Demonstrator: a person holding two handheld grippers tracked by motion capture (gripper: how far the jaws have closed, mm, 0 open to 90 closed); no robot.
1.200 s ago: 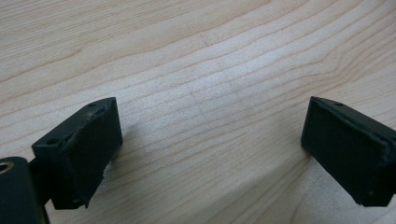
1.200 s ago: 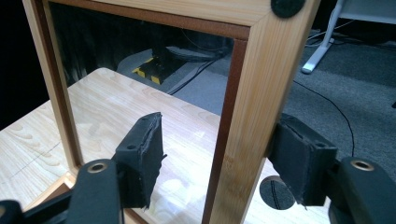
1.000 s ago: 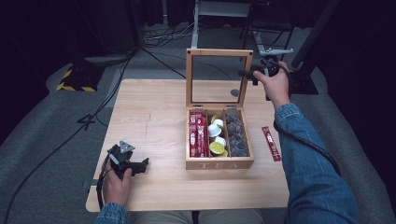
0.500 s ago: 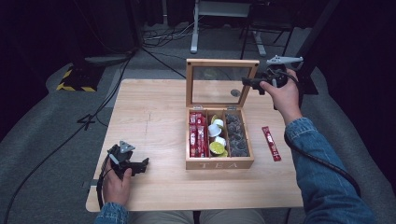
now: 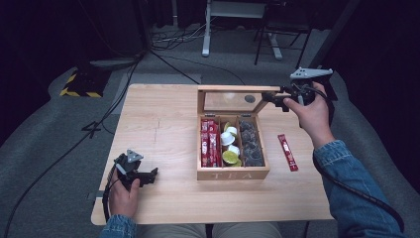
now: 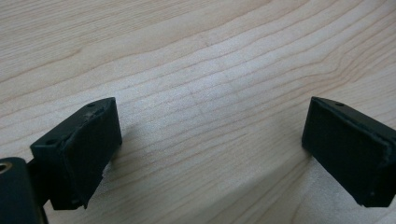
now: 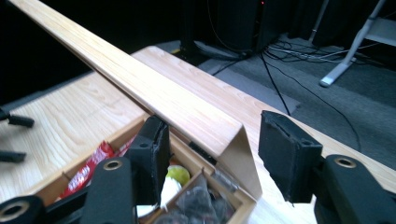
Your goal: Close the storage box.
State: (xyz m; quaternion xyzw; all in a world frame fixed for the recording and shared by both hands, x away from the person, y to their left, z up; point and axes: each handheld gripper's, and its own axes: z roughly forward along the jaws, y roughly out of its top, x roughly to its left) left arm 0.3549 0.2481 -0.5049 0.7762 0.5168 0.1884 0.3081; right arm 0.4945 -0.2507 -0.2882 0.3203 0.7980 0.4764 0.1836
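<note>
Closing the lid [image 5: 236,96] of the wooden tea box [image 5: 233,173] looks like the job in hand, and it seems about midway: the glass-paned lid leans partway down over the box, which sits at the middle of the table [image 5: 163,124], with sachets, capsules and dark tea bags visible in its three compartments. One red sachet [image 5: 288,152] lies on the table just right of the box, so it may yet need putting in. The right gripper [image 5: 275,99] is held at the lid's far right corner, the arm reaching in from the right with the wrist raised; in the right gripper view its jaws straddle the lid's edge [image 7: 196,122] with gaps on both sides, having just been closing, not yet pressing. The left gripper [image 5: 148,174] rests low at the near left of the table, its jaws wide apart over bare wood [image 6: 210,93], holding nothing
</note>
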